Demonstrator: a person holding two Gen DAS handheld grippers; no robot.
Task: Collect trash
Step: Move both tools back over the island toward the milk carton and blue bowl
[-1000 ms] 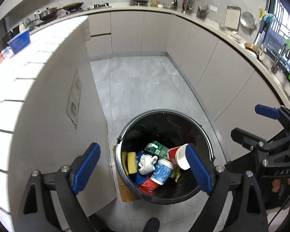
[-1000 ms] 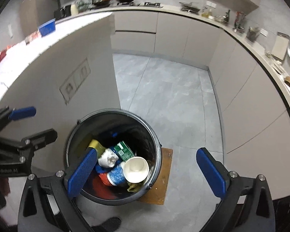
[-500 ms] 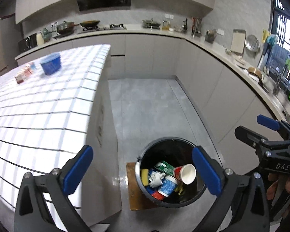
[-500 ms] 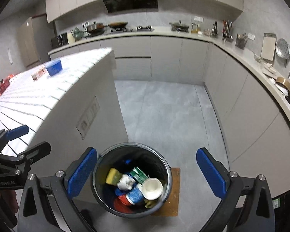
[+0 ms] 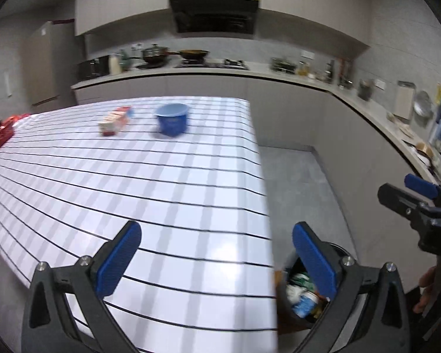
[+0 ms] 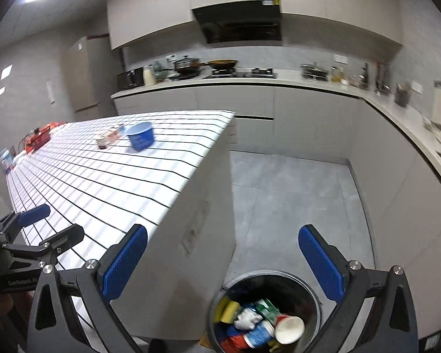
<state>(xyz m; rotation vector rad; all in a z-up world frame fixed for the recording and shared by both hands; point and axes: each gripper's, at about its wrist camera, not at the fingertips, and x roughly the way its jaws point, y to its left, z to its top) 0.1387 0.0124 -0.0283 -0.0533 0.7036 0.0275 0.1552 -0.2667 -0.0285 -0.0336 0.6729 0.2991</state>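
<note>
Standing wide open and empty, left gripper (image 5: 217,260) and right gripper (image 6: 223,261) face the tiled counter (image 5: 161,182). Blue bowl (image 5: 172,119) and small carton (image 5: 114,121) lie far ahead; the left seems nearer.

"DA" on right gripper (image 5: 420,188) body.

Both grippers empty, jaws wide apart.
Left gripper (image 5: 217,260) and right gripper (image 6: 230,263) are held level side by side, blue pads (image 6: 123,261) spread, nothing between them.
</note>
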